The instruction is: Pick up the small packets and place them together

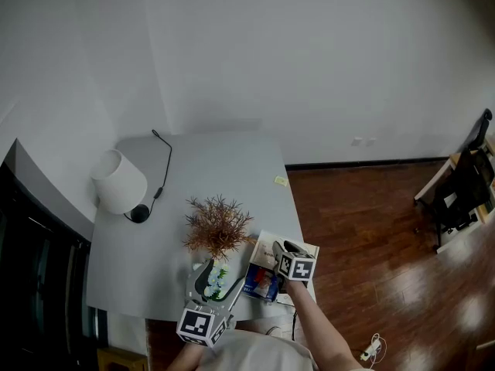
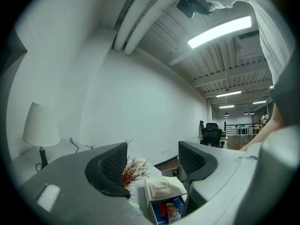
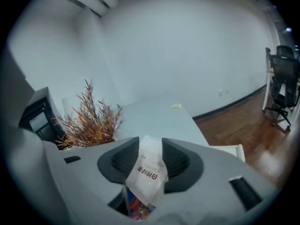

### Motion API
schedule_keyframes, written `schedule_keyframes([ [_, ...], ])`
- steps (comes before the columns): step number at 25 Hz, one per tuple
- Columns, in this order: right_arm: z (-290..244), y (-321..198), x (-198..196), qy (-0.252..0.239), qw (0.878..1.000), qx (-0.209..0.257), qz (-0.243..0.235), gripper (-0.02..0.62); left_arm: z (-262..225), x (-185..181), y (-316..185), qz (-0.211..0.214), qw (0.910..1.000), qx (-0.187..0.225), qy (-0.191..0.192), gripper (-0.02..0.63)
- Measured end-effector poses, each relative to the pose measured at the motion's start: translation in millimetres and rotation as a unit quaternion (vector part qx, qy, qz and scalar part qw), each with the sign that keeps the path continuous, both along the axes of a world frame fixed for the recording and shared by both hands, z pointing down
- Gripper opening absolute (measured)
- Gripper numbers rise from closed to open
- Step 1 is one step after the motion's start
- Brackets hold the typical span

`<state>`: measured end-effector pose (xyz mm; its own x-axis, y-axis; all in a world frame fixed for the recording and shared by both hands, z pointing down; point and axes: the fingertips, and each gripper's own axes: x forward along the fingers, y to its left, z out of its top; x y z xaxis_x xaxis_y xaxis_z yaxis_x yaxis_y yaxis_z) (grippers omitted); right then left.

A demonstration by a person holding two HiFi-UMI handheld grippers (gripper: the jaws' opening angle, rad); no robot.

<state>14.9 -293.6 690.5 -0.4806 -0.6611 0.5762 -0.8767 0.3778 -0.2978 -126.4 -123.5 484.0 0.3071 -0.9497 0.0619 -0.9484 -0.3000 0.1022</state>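
Observation:
A white small packet (image 3: 151, 171) with dark print hangs tilted between the jaws of my right gripper (image 3: 150, 159). The jaws stand apart and hold it only loosely; its lower end sags toward a blue open box (image 3: 135, 208) of colourful packets. In the head view the right gripper (image 1: 288, 263) hovers over that blue box (image 1: 261, 282) at the table's near edge. My left gripper (image 2: 154, 165) is open with nothing between its fingers. It sits lower at the front edge (image 1: 203, 323). Past it lie another white packet (image 2: 161, 187) on a white box and the blue box (image 2: 168, 209).
A dried reddish plant (image 1: 216, 226) in a vase (image 1: 209, 280) stands just left of the boxes. A white lamp (image 1: 120, 180) with its cable occupies the table's far left. A small yellow note (image 1: 280, 180) lies near the right edge of the grey table (image 1: 224, 168). Wooden floor lies to the right.

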Motion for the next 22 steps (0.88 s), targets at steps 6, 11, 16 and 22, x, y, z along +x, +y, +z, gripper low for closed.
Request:
schedule_keyframes([
  [6, -108.5, 28.6, 16.2, -0.037, 0.979, 0.195, -0.051, 0.357, -8.2, 6.9, -7.2, 0.021, 0.9996, 0.016, -0.012, 0.334],
  [11, -192.0, 74.7, 53.4, -0.013, 0.943, 0.331, -0.044, 0.359, -17.0, 20.8, -12.2, 0.045, 0.9981, 0.033, -0.024, 0.335],
  [16, -228.6, 118.1, 86.2, -0.003, 0.928, 0.373, 0.01, 0.359, -24.8, 34.2, -12.0, 0.062, 0.9958, 0.055, -0.038, 0.359],
  [22, -235.1, 150.0, 106.7, 0.018, 0.922, 0.385, 0.035, 0.357, -21.2, 45.8, -9.1, 0.068, 0.9961, 0.049, -0.028, 0.357],
])
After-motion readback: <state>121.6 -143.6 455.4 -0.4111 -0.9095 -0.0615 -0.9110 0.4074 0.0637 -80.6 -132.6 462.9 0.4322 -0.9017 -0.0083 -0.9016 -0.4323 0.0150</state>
